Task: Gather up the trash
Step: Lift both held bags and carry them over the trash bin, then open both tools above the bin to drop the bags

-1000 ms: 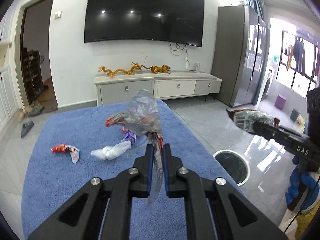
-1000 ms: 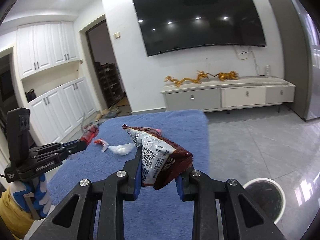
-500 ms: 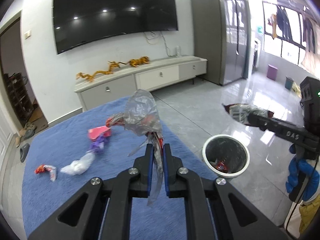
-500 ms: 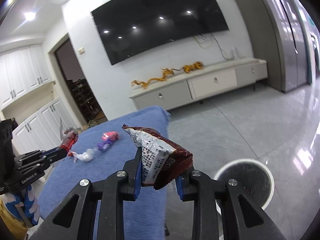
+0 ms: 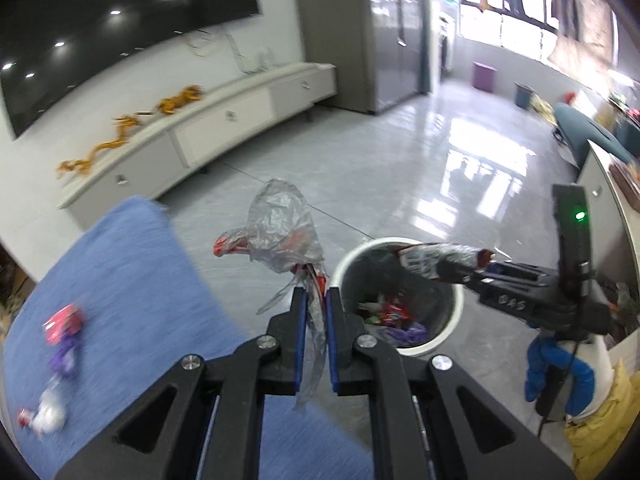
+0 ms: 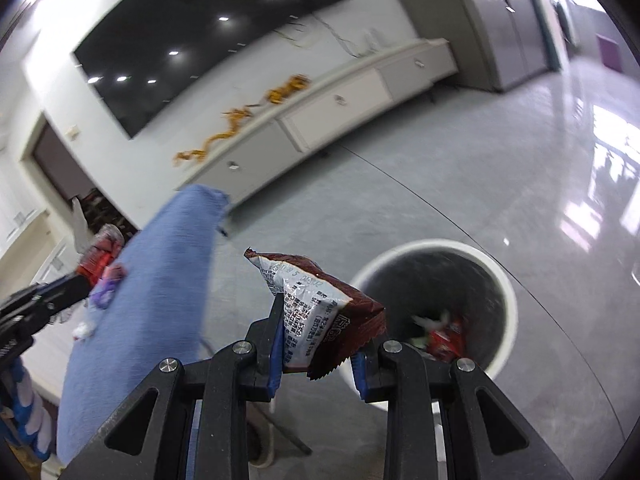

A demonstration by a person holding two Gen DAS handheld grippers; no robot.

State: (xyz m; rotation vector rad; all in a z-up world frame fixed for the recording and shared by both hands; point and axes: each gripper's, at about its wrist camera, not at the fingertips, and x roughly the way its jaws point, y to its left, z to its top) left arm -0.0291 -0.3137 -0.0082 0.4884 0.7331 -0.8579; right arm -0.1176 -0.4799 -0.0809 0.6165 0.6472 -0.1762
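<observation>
**Both grippers loaded and arriving at the bin**

Left gripper (image 5: 316, 304): jaws pinched together on a crumpled clear plastic wrapper (image 5: 282, 236) with red print. The wrapper stands up and forward from the fingertips, and a thin tail hangs down between the fingers.

Right gripper (image 6: 318, 344): jaws clamped on a brown snack packet (image 6: 320, 304), held across its width. The packet's long axis runs from upper left to lower right in the right wrist view, and its serrated edge hangs below the pads.

Governing relation: the white-rimmed waste bin (image 5: 452, 300) stands on the grey floor, below and just to the right of the left fingertips. In the left wrist view the packet on the right gripper already sits over the bin's far rim, so the right hand is judged nearer to a release. The left load appears just short of the rim. The bin already holds coloured wrappers.

Remaining items: a pink packet (image 5: 63, 322), a purple wrapper (image 5: 66, 358) and a white wad (image 5: 50, 414) lie on the blue cloth (image 5: 132, 280), well apart from both grippers.

Change against the earlier frames: a second ago both cameras faced the cloth and the television wall, with the bin at the edge of view. Both hands have since swung right and dipped, and the bin has come near the centre. Both grips are unchanged.
</observation>
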